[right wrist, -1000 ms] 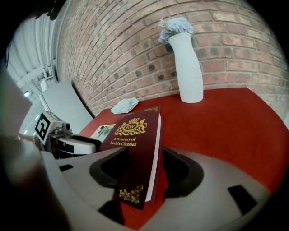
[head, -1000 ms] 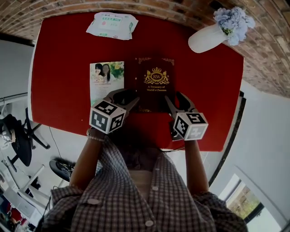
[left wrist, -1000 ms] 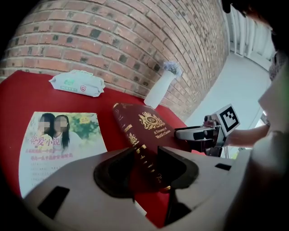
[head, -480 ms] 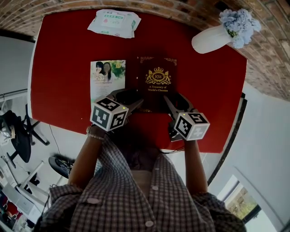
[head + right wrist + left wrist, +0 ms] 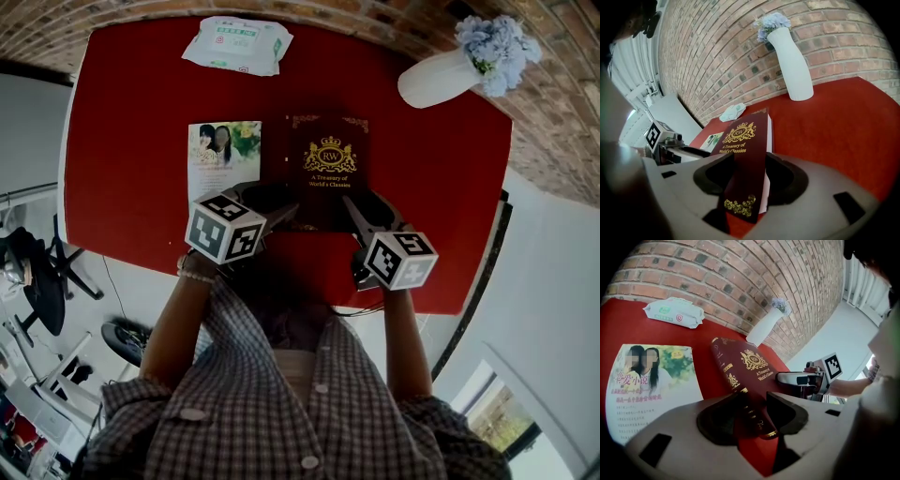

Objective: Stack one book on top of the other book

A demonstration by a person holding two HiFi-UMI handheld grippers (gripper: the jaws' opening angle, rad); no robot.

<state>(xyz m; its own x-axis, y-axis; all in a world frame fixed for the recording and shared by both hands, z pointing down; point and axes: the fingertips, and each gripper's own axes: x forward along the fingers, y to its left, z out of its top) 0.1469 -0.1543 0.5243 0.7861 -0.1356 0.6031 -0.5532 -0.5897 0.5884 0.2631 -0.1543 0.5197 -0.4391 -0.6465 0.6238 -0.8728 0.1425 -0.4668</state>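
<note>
On the red table [image 5: 131,112], the maroon book [image 5: 328,169] is seen lying flat just beside the thin photo book [image 5: 223,159], so nothing is stacked yet. The step in hand is judged to be the taking hold of the maroon book at its near edge. The left gripper [image 5: 754,398] is spread wide, its jaws having just been opening, and the book's near spine corner is taken in between them; no press of the pads on it can be made out. The right gripper [image 5: 749,161] is held just as wide, with the opposite near corner set between its jaws and likewise not visibly clamped.

For the next move, a secure hold at both corners is called for, then a level lift, a carry sideways over the photo book, and a square lowering onto its cover.

Only by the head view is the whole layout given at once: the two books side by side, a wipes pack [image 5: 236,45] by the far edge and a white vase [image 5: 433,80] at the far right. The jaw gaps, though, are partly covered there by the marker cubes. The gilt-lettered spine facing the photo book is shown only by the left gripper view, and the white page edge on the other side only by the right gripper view.
</note>
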